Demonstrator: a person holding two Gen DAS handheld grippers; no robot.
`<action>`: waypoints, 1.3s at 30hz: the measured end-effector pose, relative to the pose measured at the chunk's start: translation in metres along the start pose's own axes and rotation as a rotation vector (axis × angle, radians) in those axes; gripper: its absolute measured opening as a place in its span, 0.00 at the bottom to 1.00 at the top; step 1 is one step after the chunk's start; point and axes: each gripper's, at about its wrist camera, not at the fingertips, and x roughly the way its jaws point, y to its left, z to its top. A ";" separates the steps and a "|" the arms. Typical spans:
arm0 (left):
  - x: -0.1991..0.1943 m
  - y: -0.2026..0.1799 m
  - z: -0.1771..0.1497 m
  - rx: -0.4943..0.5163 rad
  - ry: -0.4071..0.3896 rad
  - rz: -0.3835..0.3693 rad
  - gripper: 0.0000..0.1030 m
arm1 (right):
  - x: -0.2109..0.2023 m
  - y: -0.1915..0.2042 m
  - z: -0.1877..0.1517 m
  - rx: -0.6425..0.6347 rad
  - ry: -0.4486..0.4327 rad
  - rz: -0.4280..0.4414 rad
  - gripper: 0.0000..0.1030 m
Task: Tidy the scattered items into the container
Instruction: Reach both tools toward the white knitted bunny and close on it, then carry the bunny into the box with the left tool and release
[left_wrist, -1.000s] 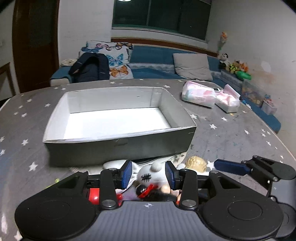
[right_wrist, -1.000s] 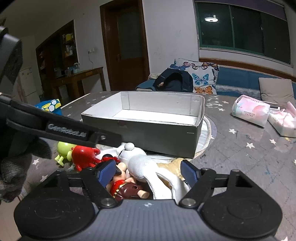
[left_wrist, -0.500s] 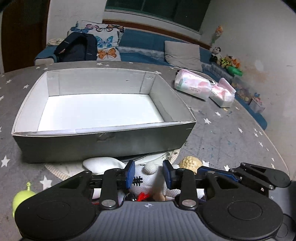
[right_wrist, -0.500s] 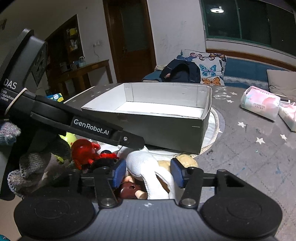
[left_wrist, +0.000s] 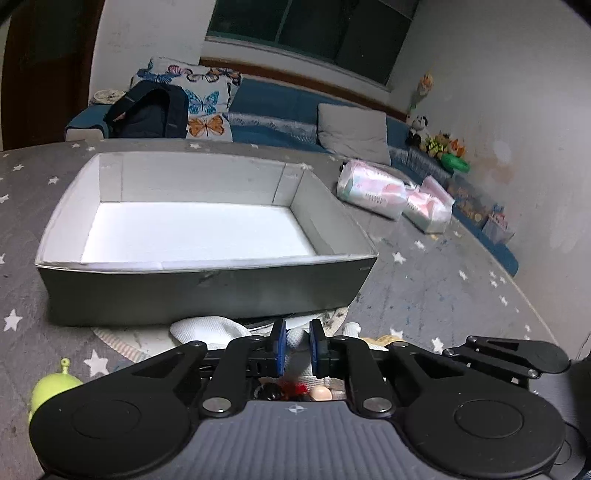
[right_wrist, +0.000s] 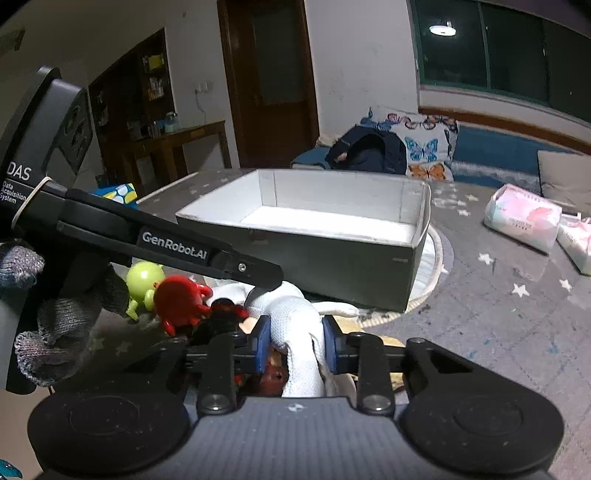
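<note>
A grey box (left_wrist: 207, 284) with a white inside stands on the star-patterned table; it also shows in the right wrist view (right_wrist: 332, 254). In front of it lies a heap of toys. My left gripper (left_wrist: 296, 341) is shut on a white plush toy (left_wrist: 295, 336). My right gripper (right_wrist: 295, 338) is shut on the same white plush toy (right_wrist: 299, 332), by another part. A red figure (right_wrist: 181, 299), a green alien figure (right_wrist: 144, 277) and a dark doll (right_wrist: 221, 321) lie beside it. The green alien figure (left_wrist: 51, 384) sits at the left.
Two pink tissue packs (left_wrist: 373, 190) lie on the table to the right of the box. A round mat (right_wrist: 432, 266) lies under the box. The left gripper's arm (right_wrist: 166, 247) crosses the right wrist view. A sofa with cushions stands behind the table.
Both grippers closed from open onto the white plush toy. The left gripper's view has risen slightly over the box.
</note>
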 end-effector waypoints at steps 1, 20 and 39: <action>-0.004 0.000 0.001 -0.001 -0.012 -0.001 0.14 | -0.003 0.001 0.001 -0.004 -0.011 0.002 0.27; -0.054 -0.005 0.082 0.025 -0.257 0.037 0.14 | -0.013 -0.009 0.084 -0.111 -0.213 0.070 0.27; 0.079 0.075 0.118 -0.070 -0.109 0.184 0.14 | 0.146 -0.055 0.131 -0.171 0.063 0.136 0.30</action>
